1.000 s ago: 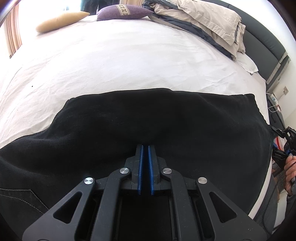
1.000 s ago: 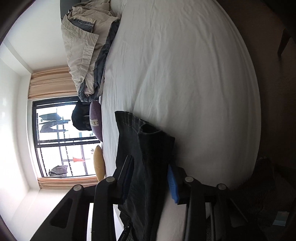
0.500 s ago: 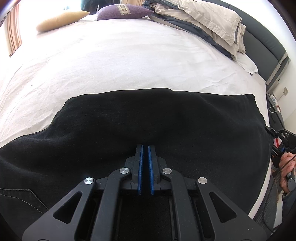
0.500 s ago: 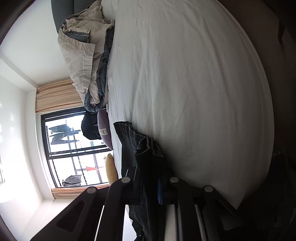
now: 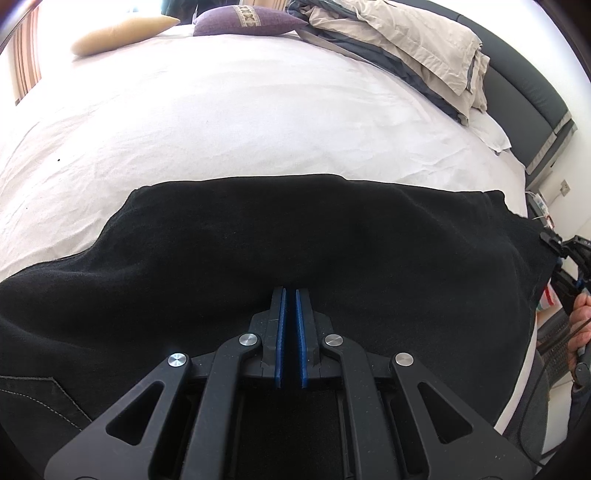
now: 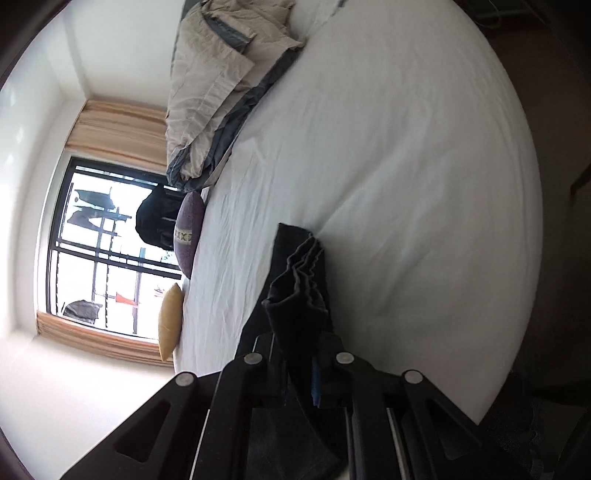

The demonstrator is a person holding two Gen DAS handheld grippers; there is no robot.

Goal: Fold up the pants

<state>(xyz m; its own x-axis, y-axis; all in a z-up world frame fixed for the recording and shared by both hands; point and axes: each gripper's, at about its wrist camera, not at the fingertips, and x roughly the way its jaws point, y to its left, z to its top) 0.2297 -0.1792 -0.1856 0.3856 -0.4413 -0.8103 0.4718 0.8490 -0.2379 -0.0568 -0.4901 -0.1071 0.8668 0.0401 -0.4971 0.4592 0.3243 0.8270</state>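
Directly between my left gripper's (image 5: 290, 295) blue pads (image 5: 281, 336) only a narrow slit remains; the jaws are closed, and whether they pinch the near edge of the black pants (image 5: 295, 236) I cannot tell, since the fabric lies just under and ahead of the tips. Beyond those tips the pants spread flat across the white bed sheet (image 5: 258, 110), running well out to both sides of the jaws. Far ahead lie a purple cushion (image 5: 247, 20) and a tan pillow (image 5: 118, 33); ahead and to the right, a rumpled beige duvet (image 5: 417, 48). At the far right a hand (image 5: 581, 332) holds the other tool.

My right gripper (image 6: 299, 332) is clamped on a bunched hem of the pants, the cloth standing up in folds between its fingers, one blue pad (image 6: 315, 380) just visible. Past the jaws the leg trails onto the sheet; a window (image 6: 99, 251) lies off to the left.
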